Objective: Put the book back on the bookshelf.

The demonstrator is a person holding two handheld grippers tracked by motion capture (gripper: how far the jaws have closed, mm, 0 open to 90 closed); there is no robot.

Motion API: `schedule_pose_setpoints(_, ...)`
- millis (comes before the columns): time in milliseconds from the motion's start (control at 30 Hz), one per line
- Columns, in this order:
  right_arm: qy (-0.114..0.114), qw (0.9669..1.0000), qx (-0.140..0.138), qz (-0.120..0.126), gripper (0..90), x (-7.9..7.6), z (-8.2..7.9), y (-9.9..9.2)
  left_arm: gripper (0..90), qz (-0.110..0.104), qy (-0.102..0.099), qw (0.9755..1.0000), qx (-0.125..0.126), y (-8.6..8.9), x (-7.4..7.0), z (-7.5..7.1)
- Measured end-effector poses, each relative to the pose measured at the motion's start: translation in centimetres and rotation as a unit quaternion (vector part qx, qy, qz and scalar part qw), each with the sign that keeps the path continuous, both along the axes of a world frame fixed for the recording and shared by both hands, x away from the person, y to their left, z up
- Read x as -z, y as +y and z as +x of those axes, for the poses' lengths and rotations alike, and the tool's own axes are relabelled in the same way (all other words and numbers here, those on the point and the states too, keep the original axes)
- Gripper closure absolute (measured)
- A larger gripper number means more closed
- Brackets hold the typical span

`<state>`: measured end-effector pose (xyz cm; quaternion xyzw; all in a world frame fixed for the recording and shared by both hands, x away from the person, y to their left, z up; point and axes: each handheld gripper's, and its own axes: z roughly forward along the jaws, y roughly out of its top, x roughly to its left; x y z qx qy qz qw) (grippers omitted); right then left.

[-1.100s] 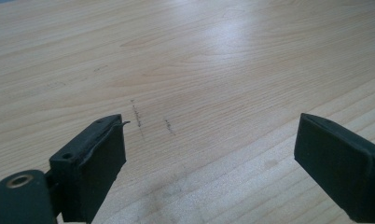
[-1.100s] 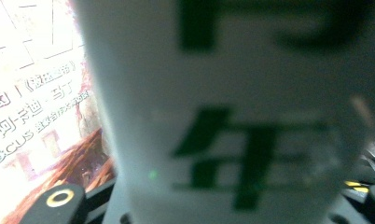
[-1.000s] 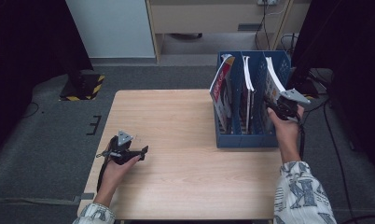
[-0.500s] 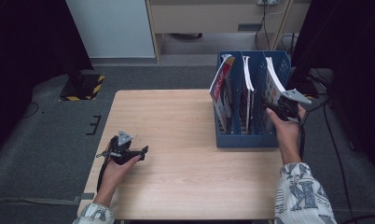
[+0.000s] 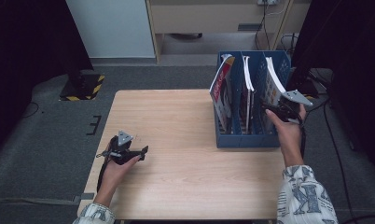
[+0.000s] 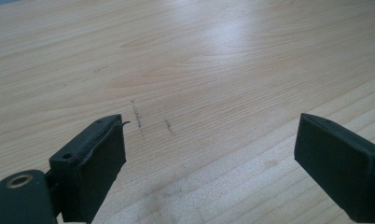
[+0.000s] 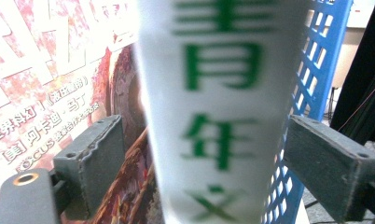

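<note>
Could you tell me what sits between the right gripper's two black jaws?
In the right gripper view, the white magazine spine with green characters stands between the open jaws of the right gripper, untouched.

In the right gripper view, the white spine (image 7: 218, 112) with green characters is out of focus, and the picture's top and bottom edges cut it off. The red cover (image 7: 55, 79) at nine o'clock of it runs off the left edge, partly hidden by the spine. In the high view, the blue file rack (image 5: 244, 140) hides the lower halves of its magazines, whose titles are too small to read. Its far-right wall sits behind the right gripper (image 5: 269, 108).
</note>
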<state>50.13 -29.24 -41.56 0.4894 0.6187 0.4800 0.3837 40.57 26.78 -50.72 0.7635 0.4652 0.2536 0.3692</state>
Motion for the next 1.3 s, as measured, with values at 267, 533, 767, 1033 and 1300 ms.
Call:
schedule_pose_setpoints(267, 0.002, 0.9998, -0.006, 0.017, 8.9, -0.4, -0.8, -0.7, 8.4, 0.001, -0.001, 1.0, 0.0, 0.0, -0.1, -0.1)
schedule_pose_setpoints(533, 0.009, 0.9994, -0.016, 0.03, 6.9, -0.6, -1.3, -1.0, 8.4, 0.0, -0.001, 1.0, -0.001, 0.1, -0.1, -0.1)
schedule_pose_setpoints(767, 0.014, 0.9994, -0.02, 0.026, 7.0, -0.4, -2.0, -1.1, 8.4, 0.001, 0.0, 1.0, -0.001, 0.1, -0.1, -0.1)
schedule_pose_setpoints(1033, 0.014, 0.9993, -0.025, 0.024, 6.9, -0.4, -2.6, -1.3, 8.4, 0.0, 0.0, 1.0, 0.0, 0.1, 0.0, 0.0)
schedule_pose_setpoints(1300, 0.018, 0.9993, -0.024, 0.023, 6.9, -0.3, -2.9, -1.3, 8.4, 0.0, 0.001, 1.0, 0.0, 0.1, 0.0, 0.0)
